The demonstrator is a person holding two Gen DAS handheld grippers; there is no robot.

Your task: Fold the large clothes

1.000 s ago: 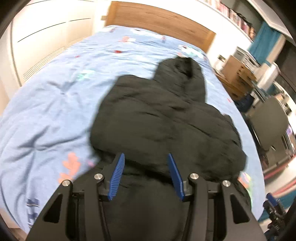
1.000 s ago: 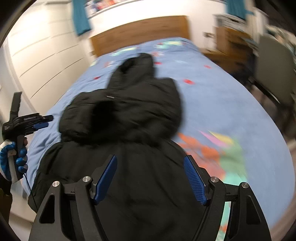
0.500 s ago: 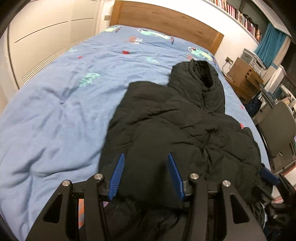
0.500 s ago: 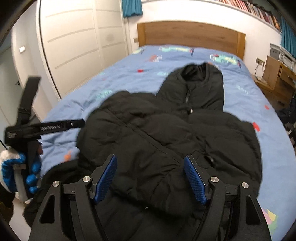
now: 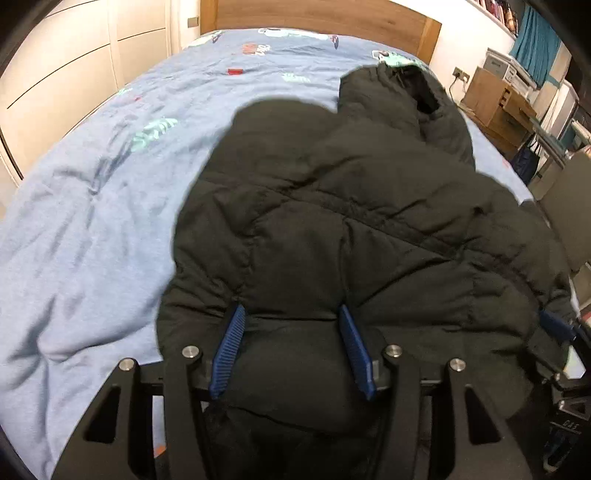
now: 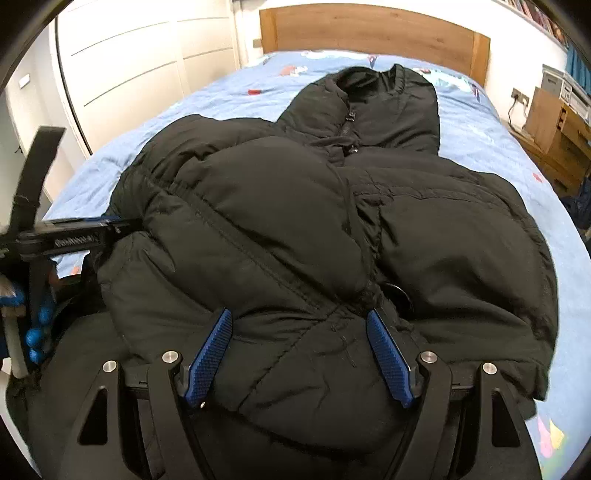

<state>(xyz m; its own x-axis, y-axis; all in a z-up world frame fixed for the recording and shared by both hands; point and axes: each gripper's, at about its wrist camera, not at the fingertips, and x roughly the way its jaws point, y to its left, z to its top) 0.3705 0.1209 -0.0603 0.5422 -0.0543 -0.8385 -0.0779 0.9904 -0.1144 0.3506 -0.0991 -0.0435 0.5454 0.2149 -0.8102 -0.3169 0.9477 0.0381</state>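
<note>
A black puffer jacket with a hood [image 5: 351, 206] lies on the blue bed cover [image 5: 92, 206], sleeves folded in over the body, hood towards the headboard; it fills the right wrist view [image 6: 314, 221] too. My left gripper [image 5: 291, 317] is open, its blue fingers straddling a bulge of jacket near the hem on the left side. My right gripper [image 6: 299, 321] is open over the hem near the middle seam. The left gripper [image 6: 77, 236] shows at the left of the right wrist view, fingers against the jacket's side.
A wooden headboard [image 6: 369, 29] stands at the far end. White wardrobe doors [image 6: 140, 66] run along the left. A wooden bedside cabinet [image 6: 557, 136] and a chair [image 5: 569, 206] stand to the right of the bed.
Both grippers have come lower and closer to the jacket's hem. The jacket now fills more of each view. Both jaws stay open.
</note>
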